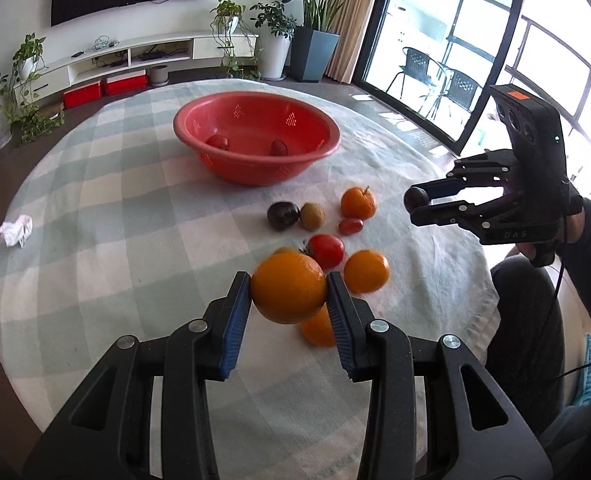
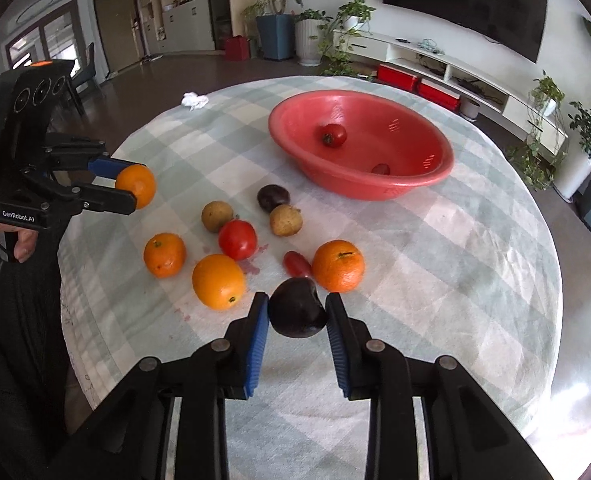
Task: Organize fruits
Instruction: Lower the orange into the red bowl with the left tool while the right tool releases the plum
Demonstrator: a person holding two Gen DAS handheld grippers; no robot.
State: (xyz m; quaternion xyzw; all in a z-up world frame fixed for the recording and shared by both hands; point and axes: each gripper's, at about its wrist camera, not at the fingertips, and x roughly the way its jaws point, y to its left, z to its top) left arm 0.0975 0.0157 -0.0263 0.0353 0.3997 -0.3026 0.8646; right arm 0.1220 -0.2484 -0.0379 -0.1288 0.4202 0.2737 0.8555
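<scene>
So we've got both grippers loaded at once. Our left gripper [image 1: 288,288] has its blue ribbed fingers [image 1: 237,316] closed on a big round orange [image 1: 288,286], lifted clear of the checked-cloth counter [image 1: 135,208]. Our right gripper [image 2: 297,312] is pinching a dark purple plum-like fruit [image 2: 297,312] between its fingers, also off the cloth. In both cases the fingers are closed only as far as the fruit allows, pads touching it on either side.

The round red plastic basket bowl [image 2: 443,172] sits further back on the counter with a red tomato [image 2: 333,135] and a smaller red fruit [image 2: 380,169] already inside. The loose pile is still between us and the bowl: a second dark plum [image 2: 272,197], two brownish kiwi-like fruits [image 2: 217,216], a red tomato on the cloth [image 2: 237,239], a little oblong red tomato [image 2: 296,264] and three more oranges [image 2: 338,266].

How we'd carry on: probably bring each fruit over the bowl one at a time so the two grippers don't bump above the rim. Go high enough to clear the pile, get low inside the bowl, then open gently; the orange is smooth and round and will likely roll, and the tomato in there looks like it'd bruise if something dropped on it. Don't squeeze the plum harder.
</scene>
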